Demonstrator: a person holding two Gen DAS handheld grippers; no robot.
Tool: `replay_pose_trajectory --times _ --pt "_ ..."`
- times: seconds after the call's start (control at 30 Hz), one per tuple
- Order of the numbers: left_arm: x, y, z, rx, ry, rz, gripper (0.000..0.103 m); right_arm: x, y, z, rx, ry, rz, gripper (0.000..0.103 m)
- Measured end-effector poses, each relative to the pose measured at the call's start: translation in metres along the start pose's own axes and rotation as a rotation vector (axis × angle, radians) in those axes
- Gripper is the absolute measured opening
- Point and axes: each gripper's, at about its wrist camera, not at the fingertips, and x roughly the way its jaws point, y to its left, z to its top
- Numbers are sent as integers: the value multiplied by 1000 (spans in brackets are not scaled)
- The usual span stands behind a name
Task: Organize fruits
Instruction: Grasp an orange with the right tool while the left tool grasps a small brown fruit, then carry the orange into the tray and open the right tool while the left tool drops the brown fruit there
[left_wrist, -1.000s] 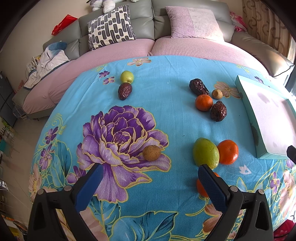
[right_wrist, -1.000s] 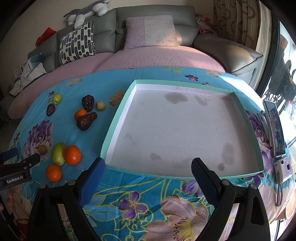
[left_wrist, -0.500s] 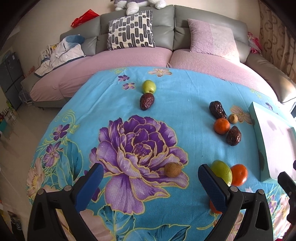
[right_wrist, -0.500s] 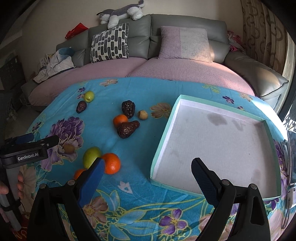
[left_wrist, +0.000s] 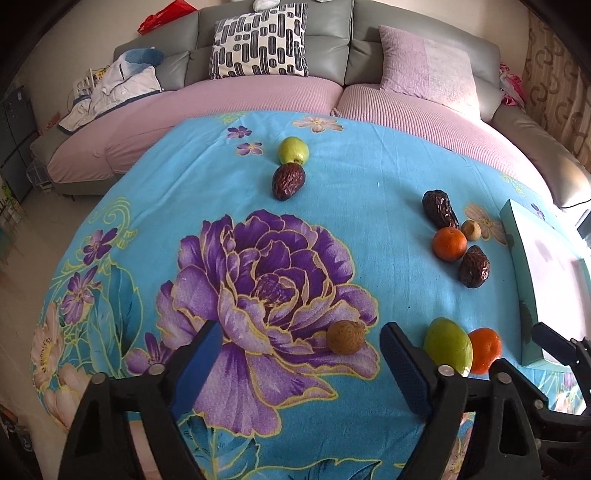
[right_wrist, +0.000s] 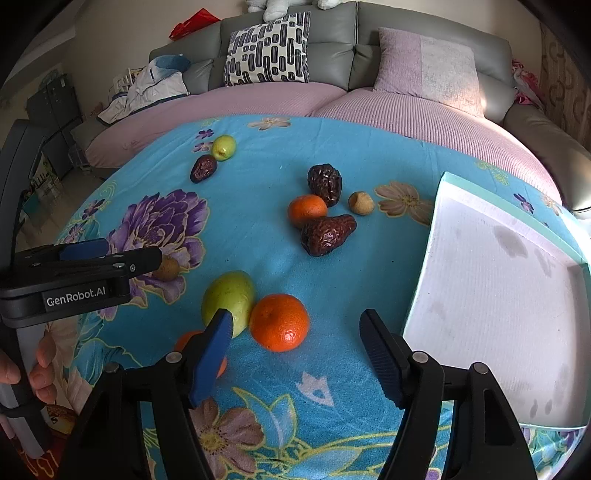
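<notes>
Both grippers hover low over the floral cloth (left_wrist: 369, 206), and both are spread wide with nothing between the pads. The left gripper (left_wrist: 301, 360) faces the big purple flower, and a brown longan (left_wrist: 345, 336) sits just ahead of it, nearer the right pad. The right gripper (right_wrist: 295, 343) looks straight at an orange (right_wrist: 279, 322) lying in the gap in front of its fingers. A green mango (right_wrist: 228, 295) touches that orange on the left, and the left pad overlaps the mango's near edge in the right wrist view. A second orange (right_wrist: 186, 341) peeks out behind that same pad, mostly hidden.

Further back there is a cluster: a dark date (right_wrist: 325, 183), another orange (right_wrist: 307, 209), a second date (right_wrist: 327, 234) and a pale longan (right_wrist: 361, 202), all close together, with the orange touching both dates. Far off at the back left, a small green fruit (right_wrist: 224, 147) rests against a third date (right_wrist: 203, 168).

The tray (right_wrist: 495, 295) lies to the right, white inside with grey stains and no fruit in it. Its teal rim stands just beside the right gripper's right finger. In the right wrist view the left gripper's black body crosses the left side, with a hand (right_wrist: 35, 365) wrapped on its handle. Behind the cloth runs a sofa (left_wrist: 332, 92) with cushions.
</notes>
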Motion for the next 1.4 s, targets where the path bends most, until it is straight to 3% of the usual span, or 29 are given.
replay_pose_trajectory --times 0.07,0.3,0.47,0.7,0.83,1.0,1.2,1.4 --pt "7 -1 -1 -7 30 -14 78 6 -2 -1 7 21 1 60" --pt "23 -7 0 -22 98 -102 48 15 -3 -1 16 43 25 60" --pt "30 -14 -1 -10 133 -129 27 15 0 -1 10 41 43 52" --pt "26 -16 -3 -12 130 -129 26 15 2 0 12 43 79 38" --pt "23 -17 -2 -5 107 -114 26 12 2 0 17 32 82 36" --pt "6 -19 4 10 47 -119 26 -7 -9 7 59 -45 78 36" --pt "-12 -44 14 64 -6 -186 26 -27 -43 18 151 -117 -8 36" --pt "-20 -89 31 167 -40 -241 26 -49 -92 26 252 -176 -146 36"
